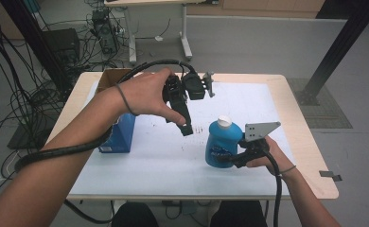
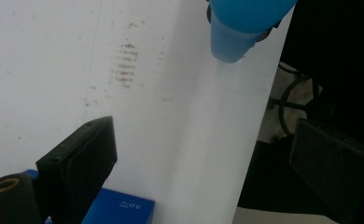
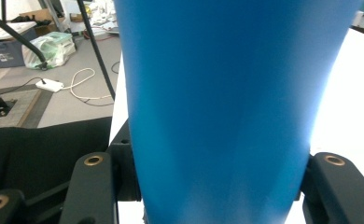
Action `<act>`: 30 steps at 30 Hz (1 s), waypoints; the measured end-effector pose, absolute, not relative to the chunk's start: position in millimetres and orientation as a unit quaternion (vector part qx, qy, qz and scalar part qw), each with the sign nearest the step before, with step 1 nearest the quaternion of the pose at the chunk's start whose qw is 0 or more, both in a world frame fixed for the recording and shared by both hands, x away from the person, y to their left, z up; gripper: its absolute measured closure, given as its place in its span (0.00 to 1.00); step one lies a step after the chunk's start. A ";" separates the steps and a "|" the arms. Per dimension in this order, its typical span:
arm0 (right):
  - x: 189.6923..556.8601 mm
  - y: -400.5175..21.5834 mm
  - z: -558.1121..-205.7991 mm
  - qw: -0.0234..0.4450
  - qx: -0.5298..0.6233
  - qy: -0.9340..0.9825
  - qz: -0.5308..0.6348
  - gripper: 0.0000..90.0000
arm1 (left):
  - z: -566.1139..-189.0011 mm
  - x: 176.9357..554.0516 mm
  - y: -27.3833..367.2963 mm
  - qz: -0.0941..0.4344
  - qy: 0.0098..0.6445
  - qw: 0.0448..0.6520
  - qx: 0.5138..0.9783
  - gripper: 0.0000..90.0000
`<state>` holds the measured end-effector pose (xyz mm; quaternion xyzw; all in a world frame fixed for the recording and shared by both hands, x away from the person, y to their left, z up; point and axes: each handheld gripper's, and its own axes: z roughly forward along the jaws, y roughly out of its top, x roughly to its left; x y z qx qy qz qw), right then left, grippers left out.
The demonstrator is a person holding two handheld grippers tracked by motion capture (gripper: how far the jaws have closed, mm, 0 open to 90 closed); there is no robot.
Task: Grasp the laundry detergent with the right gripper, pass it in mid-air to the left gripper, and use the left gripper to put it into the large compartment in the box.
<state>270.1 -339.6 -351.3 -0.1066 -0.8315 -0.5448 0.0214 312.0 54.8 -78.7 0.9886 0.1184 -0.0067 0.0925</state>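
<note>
The right gripper [image 1: 237,153] grips the round blue plastic bottle with a white cap [image 1: 222,142] (standing upright) near the worktop's front edge; the left gripper [image 1: 186,124], open, hovers just beside its cap.

One blue bottle [image 1: 222,144], one blue box [image 1: 121,135], one cardboard box [image 1: 111,78], two grippers.

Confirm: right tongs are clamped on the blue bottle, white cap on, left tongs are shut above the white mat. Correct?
Not quite. The left tongs are open: the left gripper view shows the two jaws wide apart with nothing between them, above the white mat. The rest holds: the right tongs are clamped on the blue bottle, white cap on.
</note>
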 end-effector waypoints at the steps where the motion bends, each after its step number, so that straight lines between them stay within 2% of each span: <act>1: 271.0 -337.8 -351.1 0.022 -0.104 -0.832 -0.544 0.46 | -78.8 311.9 53.2 -0.007 0.117 0.091 0.989 0.08; 30: 286.3 -293.2 -347.4 0.051 -0.053 -0.838 -0.541 0.46 | -89.2 310.7 11.4 -0.030 0.066 0.045 0.996 0.10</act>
